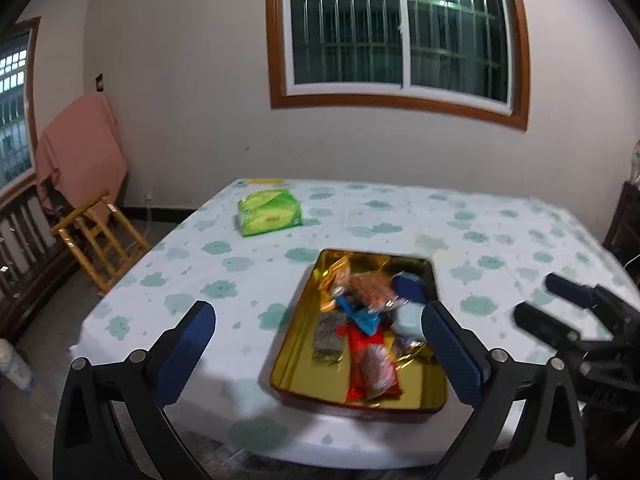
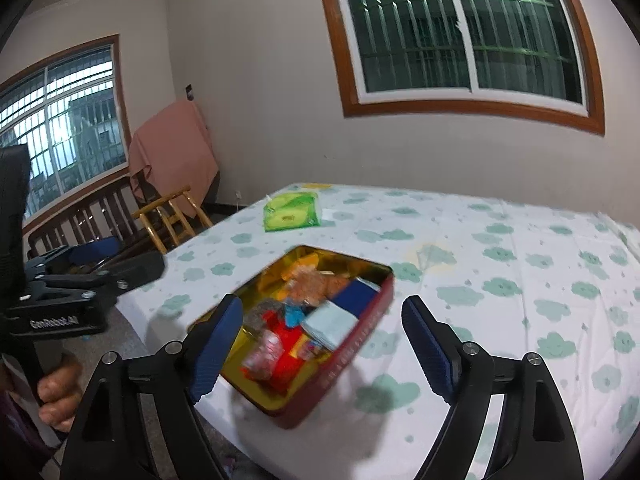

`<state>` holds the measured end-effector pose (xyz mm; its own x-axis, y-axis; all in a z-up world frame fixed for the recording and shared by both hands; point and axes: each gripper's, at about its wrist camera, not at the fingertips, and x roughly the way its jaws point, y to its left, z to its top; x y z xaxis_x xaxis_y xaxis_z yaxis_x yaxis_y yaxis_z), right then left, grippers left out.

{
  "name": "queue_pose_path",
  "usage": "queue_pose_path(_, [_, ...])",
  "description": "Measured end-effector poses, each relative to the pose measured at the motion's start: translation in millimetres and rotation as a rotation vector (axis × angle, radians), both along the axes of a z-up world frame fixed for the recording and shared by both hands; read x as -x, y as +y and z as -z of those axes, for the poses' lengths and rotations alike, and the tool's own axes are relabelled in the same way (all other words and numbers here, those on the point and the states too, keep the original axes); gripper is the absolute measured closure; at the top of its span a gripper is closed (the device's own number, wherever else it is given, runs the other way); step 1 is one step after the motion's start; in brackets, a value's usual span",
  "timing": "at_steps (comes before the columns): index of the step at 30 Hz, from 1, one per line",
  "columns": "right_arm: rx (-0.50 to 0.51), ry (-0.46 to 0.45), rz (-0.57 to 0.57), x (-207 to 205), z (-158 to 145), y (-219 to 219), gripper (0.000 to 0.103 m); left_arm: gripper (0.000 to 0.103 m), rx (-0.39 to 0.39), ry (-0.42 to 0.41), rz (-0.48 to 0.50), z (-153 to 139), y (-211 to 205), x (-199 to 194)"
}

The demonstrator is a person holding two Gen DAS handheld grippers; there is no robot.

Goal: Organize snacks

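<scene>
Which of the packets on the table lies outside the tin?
The green packet, alone on the tablecloth near the far edge; all other packets lie inside the gold tin.

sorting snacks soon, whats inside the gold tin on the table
The tin holds a loose pile: a red packet, a clear orange snack bag, a dark blue box, a pale blue pack. Whatever lies beneath them is covered.
</scene>
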<state>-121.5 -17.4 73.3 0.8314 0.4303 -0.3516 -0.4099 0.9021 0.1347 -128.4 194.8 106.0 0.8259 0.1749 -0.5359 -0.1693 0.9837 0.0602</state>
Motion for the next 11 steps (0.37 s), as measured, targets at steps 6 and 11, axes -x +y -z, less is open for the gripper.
queue_pose_path(6, [0.102, 0.102, 0.152, -38, 32, -65, 0.018, 0.001, -0.018, 0.025, -0.001, 6, -10, 0])
queue_pose_path(11, [0.218, 0.25, 0.353, -90, 67, -145, 0.017, 0.001, -0.04, 0.052, -0.019, 9, -19, -5])
